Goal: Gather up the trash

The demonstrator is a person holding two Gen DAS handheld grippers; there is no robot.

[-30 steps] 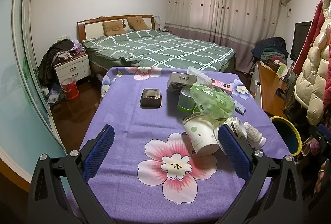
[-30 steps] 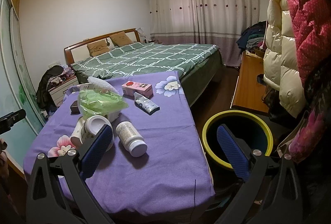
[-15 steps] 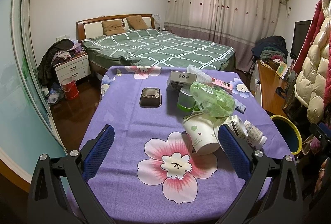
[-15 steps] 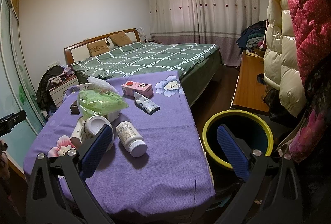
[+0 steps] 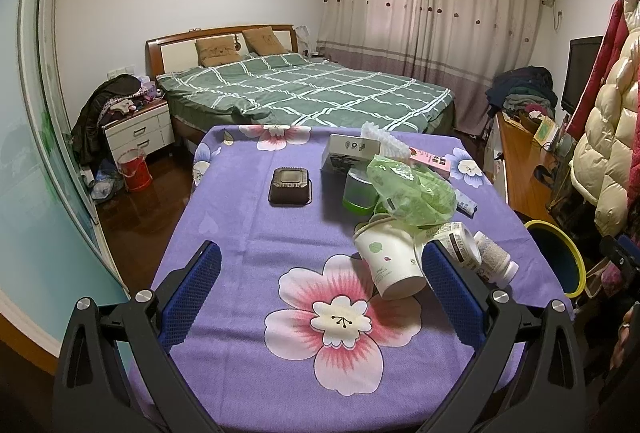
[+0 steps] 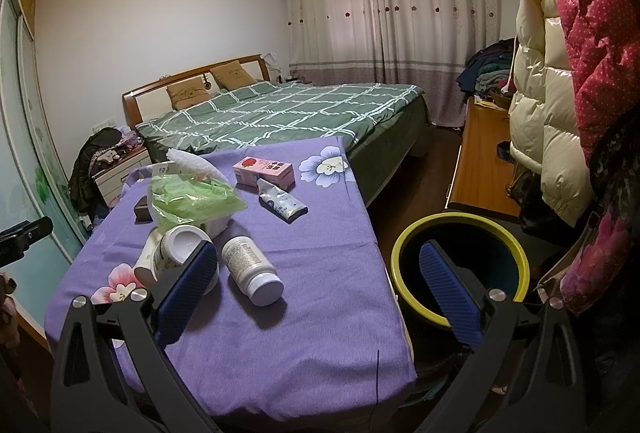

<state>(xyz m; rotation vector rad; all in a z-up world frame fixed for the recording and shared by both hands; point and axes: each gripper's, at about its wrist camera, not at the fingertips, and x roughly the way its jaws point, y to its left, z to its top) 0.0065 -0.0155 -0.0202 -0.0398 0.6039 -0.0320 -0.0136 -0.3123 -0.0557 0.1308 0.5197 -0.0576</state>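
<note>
Right wrist view: the right hand-held gripper (image 6: 318,289) hangs released, empty, above the pill bottle (image 6: 251,270) lying lower centre on the table (image 6: 320,313); approach across its narrow body, then carry to the bin (image 6: 460,229) at lower right.
</note>
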